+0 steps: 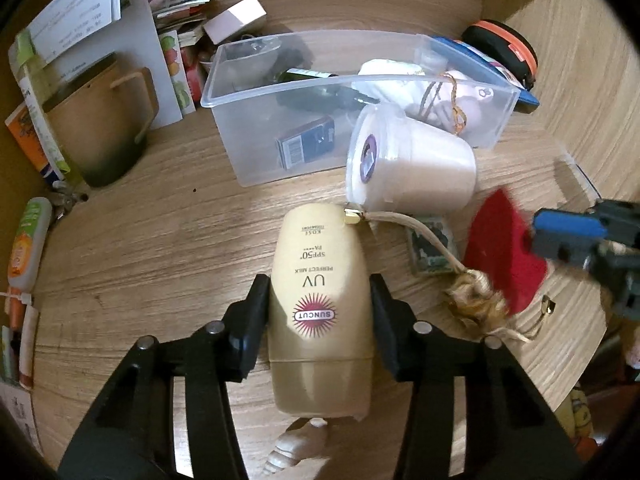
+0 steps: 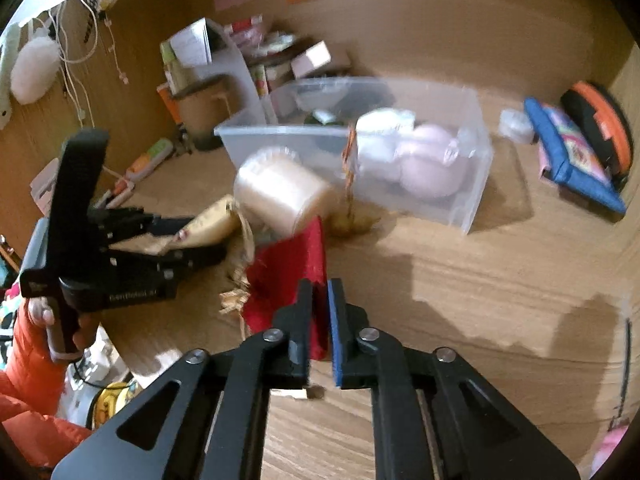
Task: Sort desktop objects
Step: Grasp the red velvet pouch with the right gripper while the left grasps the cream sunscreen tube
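My left gripper (image 1: 320, 308) is shut on a beige sunscreen bottle (image 1: 320, 300) just above the wooden desk; it also shows in the right wrist view (image 2: 212, 226). My right gripper (image 2: 320, 304) is shut on a red pouch (image 2: 288, 280) with a tasselled cord, lifted off the desk; the pouch shows at the right of the left wrist view (image 1: 504, 252). A clear plastic bin (image 1: 248, 128) holding soft white items, a dark box and a bottle stands behind. A white lidded cup (image 1: 412, 160) lies on its side against the bin.
A tan mug (image 1: 104, 128), papers and small boxes crowd the back left. A small green packet (image 1: 432, 248) lies by the cord. A blue pad (image 2: 572, 156) and an orange-rimmed black case (image 2: 600, 120) sit at the right. Tubes lie along the left edge (image 1: 28, 240).
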{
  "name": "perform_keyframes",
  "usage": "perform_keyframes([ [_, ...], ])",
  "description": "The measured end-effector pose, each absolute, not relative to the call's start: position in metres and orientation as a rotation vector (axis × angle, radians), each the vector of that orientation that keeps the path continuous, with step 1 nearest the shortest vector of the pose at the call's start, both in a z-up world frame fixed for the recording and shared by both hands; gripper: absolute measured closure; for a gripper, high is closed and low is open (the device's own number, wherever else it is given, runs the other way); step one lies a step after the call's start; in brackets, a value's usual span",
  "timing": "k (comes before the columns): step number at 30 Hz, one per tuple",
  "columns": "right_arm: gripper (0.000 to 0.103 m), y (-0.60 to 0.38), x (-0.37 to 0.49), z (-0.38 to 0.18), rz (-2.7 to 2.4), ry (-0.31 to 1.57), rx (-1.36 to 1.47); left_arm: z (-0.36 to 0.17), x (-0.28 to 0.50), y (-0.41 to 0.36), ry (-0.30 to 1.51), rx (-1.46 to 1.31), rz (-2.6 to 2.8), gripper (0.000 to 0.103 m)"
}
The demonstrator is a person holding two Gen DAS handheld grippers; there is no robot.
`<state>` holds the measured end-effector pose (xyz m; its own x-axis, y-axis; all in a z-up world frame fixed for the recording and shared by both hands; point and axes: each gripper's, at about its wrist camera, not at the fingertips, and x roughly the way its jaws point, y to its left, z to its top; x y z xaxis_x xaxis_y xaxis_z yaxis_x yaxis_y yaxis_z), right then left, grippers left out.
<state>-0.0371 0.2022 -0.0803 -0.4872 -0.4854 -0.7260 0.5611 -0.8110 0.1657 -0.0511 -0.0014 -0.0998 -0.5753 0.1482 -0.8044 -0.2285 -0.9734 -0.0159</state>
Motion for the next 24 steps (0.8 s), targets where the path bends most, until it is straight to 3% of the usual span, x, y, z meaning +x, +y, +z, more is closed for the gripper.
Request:
perform_keyframes([
  [1, 0.080, 0.202, -0.038, -0.084, -2.270, 0.118, 1.089, -0.099, -0.051, -0.003, 0.118, -1.320, 2.610, 0.055],
  [3, 0.042, 0.200, -0.042, -0.091, -2.248, 0.103, 1.125, -0.098, -0.052, -0.008, 0.075, -1.320, 2.603, 0.055],
  [4, 0.038, 0.199, -0.041, -0.093, -2.245, 0.095, 1.130, -0.098, -0.053, -0.010, 0.055, -1.320, 2.602, 0.055],
  [14, 0.030, 0.174, -0.040, -0.101, -2.183, 0.151, 1.148, -0.095, -0.052, -0.032, -0.085, -1.287, 2.594, 0.055],
  [18, 0.014, 0.162, -0.035, -0.097, -2.197, 0.214, 1.124, -0.096, -0.054, -0.038, -0.115, -1.283, 2.582, 0.055],
  [24, 0.012, 0.146, -0.043, -0.110, -2.220, 0.294, 1.218, -0.096, -0.051, -0.037, -0.117, -1.268, 2.552, 0.055],
])
